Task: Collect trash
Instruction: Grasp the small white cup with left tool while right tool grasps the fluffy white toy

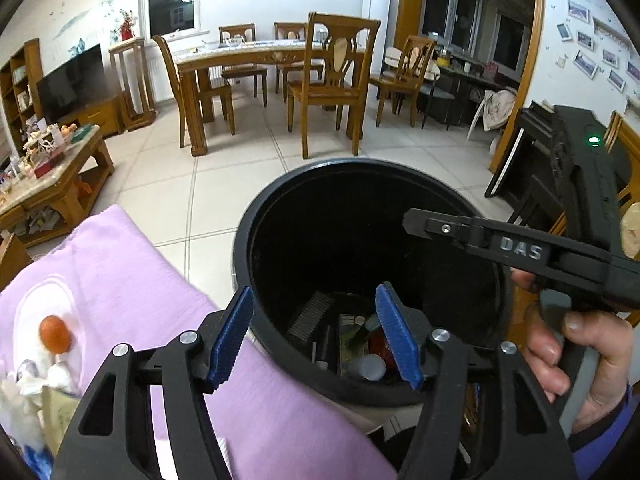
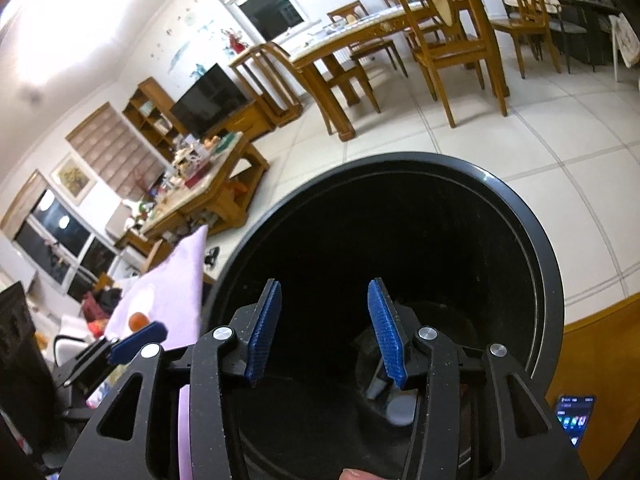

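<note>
Over the black bin (image 1: 360,216), both grippers hang w/ nothing in them. Left gripper (image 1: 316,336) is spread, blue pads empty; right gripper (image 2: 324,332) also spread & empty, jaws over the bin mouth. Some trash already sits at the bottom: a grey cap (image 1: 366,366), a comb-like piece (image 1: 310,316), dark bits I can't make out. So part's done, I'd say. Left to do: at 9 o'clock from the bin, on the lilac cloth (image 1: 132,264), there's crumpled white tissue (image 1: 24,384), an orange fruit (image 1: 54,334) & a paper scrap beside it. Bin is round, dark, unlined, upright on the tile floor.
</note>
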